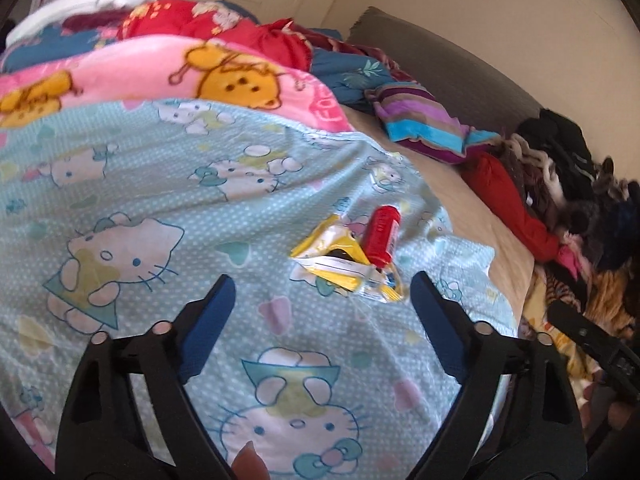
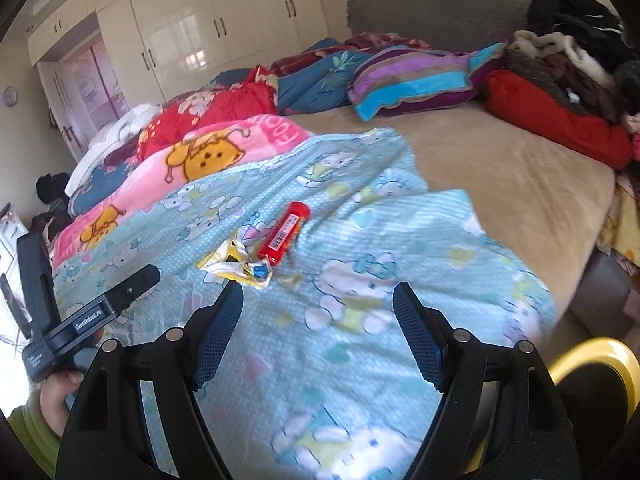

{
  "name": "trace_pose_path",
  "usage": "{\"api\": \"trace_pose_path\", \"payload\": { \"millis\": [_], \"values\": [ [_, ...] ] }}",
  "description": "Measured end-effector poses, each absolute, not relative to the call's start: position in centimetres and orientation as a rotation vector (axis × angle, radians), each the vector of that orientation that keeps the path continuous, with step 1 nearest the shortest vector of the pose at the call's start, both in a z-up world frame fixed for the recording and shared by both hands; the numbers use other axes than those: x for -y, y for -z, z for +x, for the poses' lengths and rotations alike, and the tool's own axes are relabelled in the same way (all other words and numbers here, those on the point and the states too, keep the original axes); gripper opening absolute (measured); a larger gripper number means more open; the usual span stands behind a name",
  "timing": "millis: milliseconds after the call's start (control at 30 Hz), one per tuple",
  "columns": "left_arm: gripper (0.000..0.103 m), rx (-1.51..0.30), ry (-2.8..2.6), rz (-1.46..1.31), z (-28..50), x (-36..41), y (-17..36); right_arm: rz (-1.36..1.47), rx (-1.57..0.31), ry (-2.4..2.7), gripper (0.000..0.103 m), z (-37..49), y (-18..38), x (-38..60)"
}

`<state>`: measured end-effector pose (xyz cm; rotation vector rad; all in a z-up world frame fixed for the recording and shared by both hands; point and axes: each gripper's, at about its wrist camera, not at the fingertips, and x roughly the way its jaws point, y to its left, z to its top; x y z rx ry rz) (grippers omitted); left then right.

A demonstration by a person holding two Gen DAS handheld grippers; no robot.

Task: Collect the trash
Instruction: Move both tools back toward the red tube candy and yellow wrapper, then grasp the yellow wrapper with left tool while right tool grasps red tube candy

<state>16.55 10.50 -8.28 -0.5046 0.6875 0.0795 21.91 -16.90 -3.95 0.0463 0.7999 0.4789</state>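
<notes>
**Trash on the bed, both tongs apart**

A crumpled yellow wrapper (image 1: 346,266) and a red tube (image 1: 381,236) are seen lying touching each other on the light blue cartoon blanket (image 1: 160,184) spread over the bed (image 2: 500,176). The left tongs (image 1: 322,298) are held apart and empty just near of the wrapper. The right tongs (image 2: 318,304) are likewise spread, empty, with the wrapper (image 2: 236,266) just beyond the left finger. A yellow bin rim (image 2: 592,354) is seen at near right.
</notes>
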Motion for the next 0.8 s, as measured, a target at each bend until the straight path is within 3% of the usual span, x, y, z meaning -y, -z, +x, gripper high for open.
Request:
{"api": "trace_pose_path", "payload": {
  "millis": [167,333,633,733,800],
  "values": [
    [0.052,-0.717,-0.062,-0.565,18.1,-11.9,10.3,0.024,-0.845,-0.500,0.075,24.8,5.5,14.0],
    [0.036,-0.754,-0.033,-0.614,19.9,-12.5,12.1,0.010,-0.908,-0.504,0.069,28.1,7.5,11.4],
    [0.034,-0.788,0.009,-0.667,21.5,-12.8,14.2,0.073,-1.030,-0.519,0.057,33.5,11.2,7.0],
    [0.034,-0.789,0.019,-0.685,22.0,-13.1,14.6,0.107,-1.078,-0.514,0.046,34.8,12.8,6.3],
    [0.034,-0.791,0.022,-0.700,22.3,-13.2,14.7,0.160,-1.125,-0.545,0.045,35.5,14.1,6.1]
  ]
}}
